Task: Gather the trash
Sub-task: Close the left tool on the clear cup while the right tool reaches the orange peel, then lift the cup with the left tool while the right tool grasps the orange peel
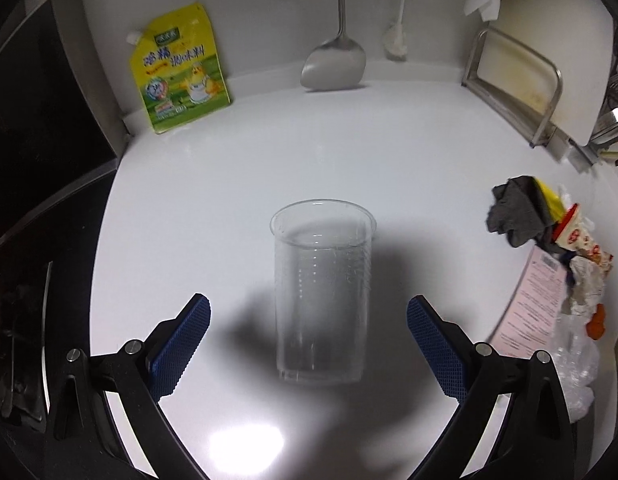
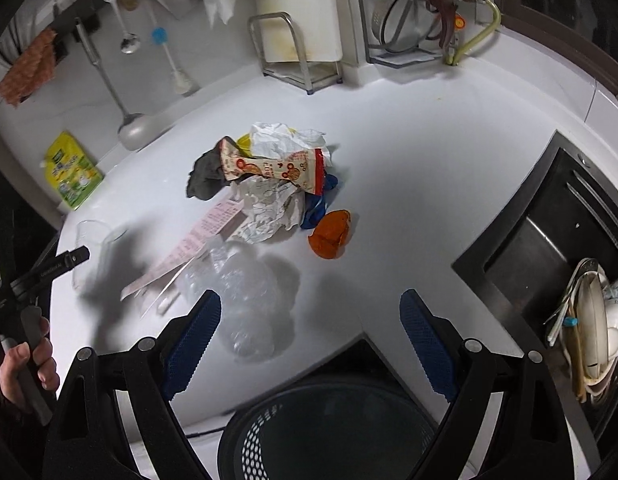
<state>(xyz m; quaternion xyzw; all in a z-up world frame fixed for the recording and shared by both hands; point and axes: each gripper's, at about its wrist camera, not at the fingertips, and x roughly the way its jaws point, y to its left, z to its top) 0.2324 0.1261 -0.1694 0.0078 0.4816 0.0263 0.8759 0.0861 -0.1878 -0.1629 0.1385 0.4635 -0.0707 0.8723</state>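
My left gripper, jaws wide, empty, lines up on the clear plastic cup (upright). Right gripper also spread, nothing held. Next: advance, close w/ light squeeze.

One cup, one yellow pouch, one spatula, one brush, one orange peel, one wrapper, one bin.

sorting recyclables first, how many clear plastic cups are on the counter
1: the clear plastic cup stands upright near the counter's left end, between the open left gripper fingers. The crushed clear plastic beside the trash pile looks like a bottle, not a cup.
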